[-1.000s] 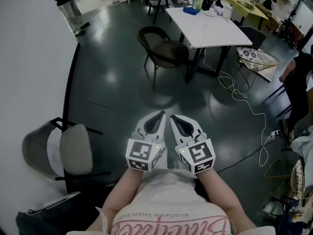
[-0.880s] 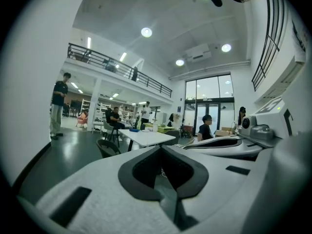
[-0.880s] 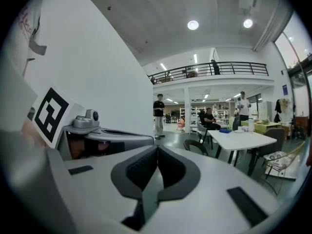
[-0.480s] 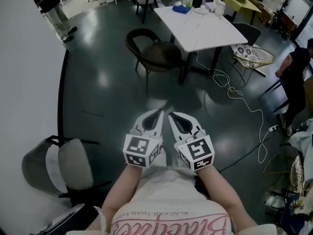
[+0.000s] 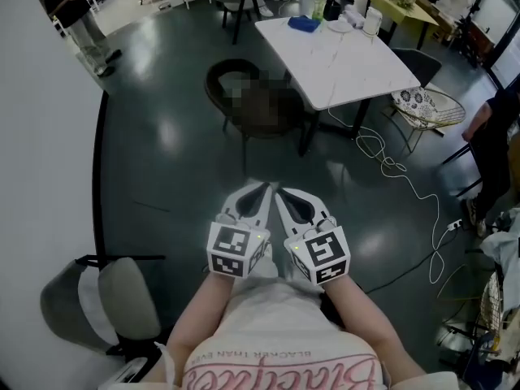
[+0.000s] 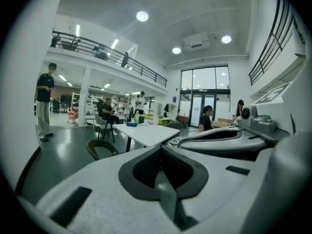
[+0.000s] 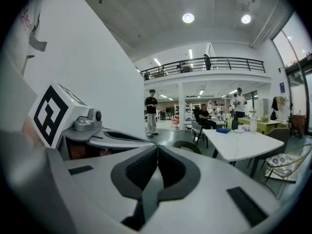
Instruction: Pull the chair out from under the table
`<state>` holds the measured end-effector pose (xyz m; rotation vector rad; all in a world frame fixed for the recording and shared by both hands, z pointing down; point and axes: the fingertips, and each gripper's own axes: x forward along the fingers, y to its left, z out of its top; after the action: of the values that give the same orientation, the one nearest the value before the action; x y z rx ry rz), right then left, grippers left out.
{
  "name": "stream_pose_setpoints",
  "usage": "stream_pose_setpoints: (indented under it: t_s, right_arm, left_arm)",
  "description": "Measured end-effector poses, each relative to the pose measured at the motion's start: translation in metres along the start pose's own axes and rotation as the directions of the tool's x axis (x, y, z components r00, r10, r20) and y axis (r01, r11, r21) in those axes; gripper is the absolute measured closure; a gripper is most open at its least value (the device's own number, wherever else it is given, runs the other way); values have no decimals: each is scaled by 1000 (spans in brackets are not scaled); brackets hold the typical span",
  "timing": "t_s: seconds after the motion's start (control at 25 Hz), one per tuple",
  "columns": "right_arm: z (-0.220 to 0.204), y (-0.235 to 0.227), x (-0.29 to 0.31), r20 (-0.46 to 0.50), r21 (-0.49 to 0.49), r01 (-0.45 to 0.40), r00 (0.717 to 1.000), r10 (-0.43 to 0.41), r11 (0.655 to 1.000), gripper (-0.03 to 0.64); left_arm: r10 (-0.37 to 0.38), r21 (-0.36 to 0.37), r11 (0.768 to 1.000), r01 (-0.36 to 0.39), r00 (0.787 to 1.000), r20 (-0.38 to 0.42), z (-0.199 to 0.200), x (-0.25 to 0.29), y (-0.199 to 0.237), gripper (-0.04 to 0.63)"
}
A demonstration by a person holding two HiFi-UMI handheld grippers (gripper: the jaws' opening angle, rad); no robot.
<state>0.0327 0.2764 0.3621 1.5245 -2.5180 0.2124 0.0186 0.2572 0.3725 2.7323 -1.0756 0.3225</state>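
Observation:
A dark round-backed chair [image 5: 248, 96] stands on the dark floor at the near left corner of the white table [image 5: 341, 51], its seat partly under the top. My left gripper [image 5: 266, 188] and right gripper [image 5: 281, 192] are held side by side in front of my body, well short of the chair, tips pointing toward it. Both are shut with nothing between the jaws. The left gripper view shows the left gripper [image 6: 161, 148] closed, with the chair [image 6: 100, 149] and table [image 6: 146, 133] ahead. In the right gripper view the right gripper [image 7: 156, 147] is closed, and the chair [image 7: 187, 145] sits beside the table [image 7: 241, 145].
A grey padded chair [image 5: 110, 307] stands by the white wall at lower left. A white cable [image 5: 402, 177] snakes over the floor right of the table. A wicker chair [image 5: 422, 104] and a person [image 5: 496, 136] are at the right. Bottles and a blue cloth [image 5: 305, 23] lie on the table.
I have walked forward: the table and dark chair are nearer, and the grey chair has slid down toward the lower left corner. Both grippers stayed shut, side by side.

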Motion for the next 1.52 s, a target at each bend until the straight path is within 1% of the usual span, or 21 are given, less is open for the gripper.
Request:
stream_pose_setpoints:
  t_s: [0.2,0.48,0.72,0.88,1.16,1.52]
  right_arm:
    - [7,-27,47,-8,13,22,1000,-22,1000,614]
    - [9,-61,95,-39,27,52,998,-51,998,614]
    - [4,-76,122,-69,13,18,997,-18,1000,614]
    - [1,-95,144,-84,15,5,996,-4,1000,614]
    - [7,-154,201,-85,15,-8,996,9,1000,614]
    - [34,-222,273,-97,-9,-82,992,81,997,614]
  left_arm:
    - [-28,11,1000,28,1000,-3,13,36,34,591]
    - [-46,-19,999,46,999,-6,21,80,73,591]
    - [-32,-62,998,30,999,-33,14,107,93,591]
    - [-21,-78,997,17,998,-55,11,132,109,591]
    - [7,-86,996,-13,998,-66,23,198,149,591]
    - [51,-96,994,-59,995,-85,54,281,197,590]
